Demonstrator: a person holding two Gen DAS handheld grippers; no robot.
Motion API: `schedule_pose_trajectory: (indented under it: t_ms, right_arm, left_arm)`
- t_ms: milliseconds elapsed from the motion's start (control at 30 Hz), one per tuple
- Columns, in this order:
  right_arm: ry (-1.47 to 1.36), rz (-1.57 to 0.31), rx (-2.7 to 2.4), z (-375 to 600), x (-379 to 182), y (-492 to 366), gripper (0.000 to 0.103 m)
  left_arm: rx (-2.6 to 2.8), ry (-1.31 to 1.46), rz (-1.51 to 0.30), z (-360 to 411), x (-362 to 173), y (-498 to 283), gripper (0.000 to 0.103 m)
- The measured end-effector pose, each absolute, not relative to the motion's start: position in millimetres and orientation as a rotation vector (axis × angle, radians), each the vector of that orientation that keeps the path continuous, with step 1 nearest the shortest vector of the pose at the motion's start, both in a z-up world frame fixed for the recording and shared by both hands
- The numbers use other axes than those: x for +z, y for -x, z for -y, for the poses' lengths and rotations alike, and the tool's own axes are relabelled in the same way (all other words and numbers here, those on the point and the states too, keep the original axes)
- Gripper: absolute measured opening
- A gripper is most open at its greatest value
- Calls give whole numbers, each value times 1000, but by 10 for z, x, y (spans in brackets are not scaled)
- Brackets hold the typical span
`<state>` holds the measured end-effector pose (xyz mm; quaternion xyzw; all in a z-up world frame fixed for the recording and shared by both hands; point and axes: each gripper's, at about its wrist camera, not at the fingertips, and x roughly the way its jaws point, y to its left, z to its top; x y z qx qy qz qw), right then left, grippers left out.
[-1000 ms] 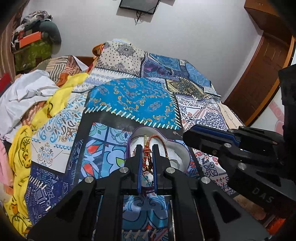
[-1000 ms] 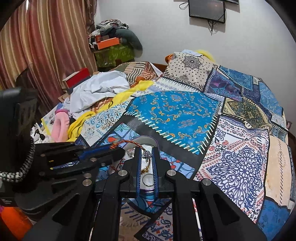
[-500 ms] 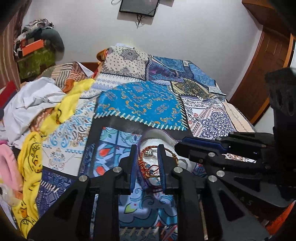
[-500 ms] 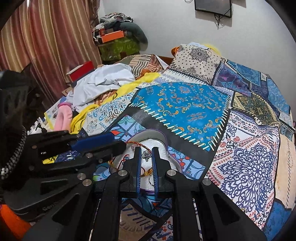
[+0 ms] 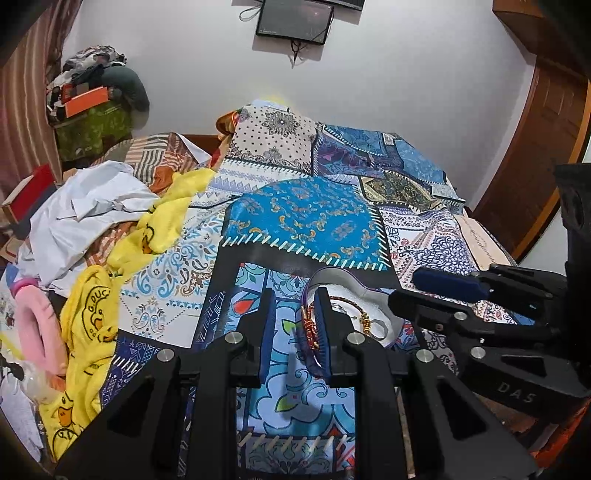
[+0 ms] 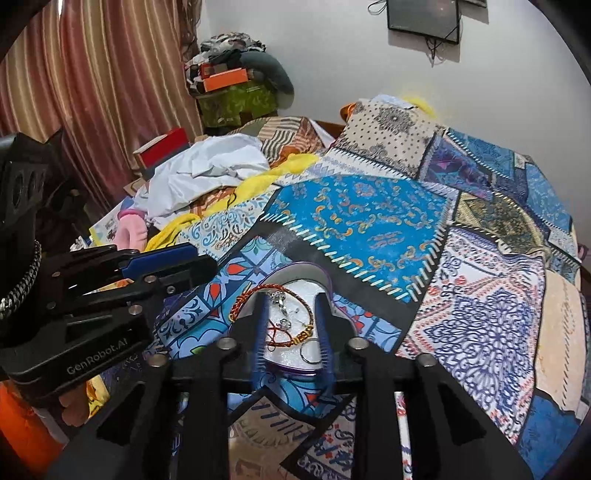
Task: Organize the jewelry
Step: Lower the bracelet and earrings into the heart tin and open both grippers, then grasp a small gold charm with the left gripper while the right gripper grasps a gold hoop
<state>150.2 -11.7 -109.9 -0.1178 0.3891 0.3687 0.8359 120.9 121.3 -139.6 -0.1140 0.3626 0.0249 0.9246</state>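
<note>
On the patchwork bedspread [image 6: 373, 221], near its front edge, lies a heart-shaped white tray [image 6: 314, 284] with a purple rim, and the jewelry sits inside it. A red and gold bracelet [image 6: 258, 291] curves along the tray's left side, its gold beads [image 6: 304, 334] toward the front. A small silver pendant [image 6: 279, 297] lies at the tray's middle and a thin silver ring [image 6: 308, 354] near its front rim.

The right gripper [image 6: 290, 332] hangs just over the tray with its blue-padded fingers [image 6: 260, 325] apart, one on each side of the bracelet and pendant; whether the pads touch anything is hard to tell from this angle. The left gripper [image 5: 293, 325] is also spread wide. It holds nothing and sits over the tray's left edge, where its right finger [image 5: 321, 325] covers part of the bracelet [image 5: 310, 325]. In the left wrist view the tray [image 5: 369, 295] shows mostly to the right of that finger, with the right gripper's blue tip [image 5: 447, 284] reaching in beside it.

Toward the bedspread's left edge lie a crumpled white cloth [image 5: 85, 210], a yellow printed garment [image 5: 88, 321] and a pink item [image 5: 37, 325]. A dark screen [image 6: 423, 16] hangs on the wall behind the bed.
</note>
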Motion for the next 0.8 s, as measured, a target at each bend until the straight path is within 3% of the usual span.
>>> schedule_pose_trajectory:
  t_ms: [167,800]
  right_arm:
    - [235,-786,756,242,-965,-1447,32]
    - [168,-707,593,1163,-667,-1403,32]
  left_arm:
    - [54,222,-724,-1142,-1273,-1140,27]
    - [-56,143,-707,-398,-991,-1181,35]
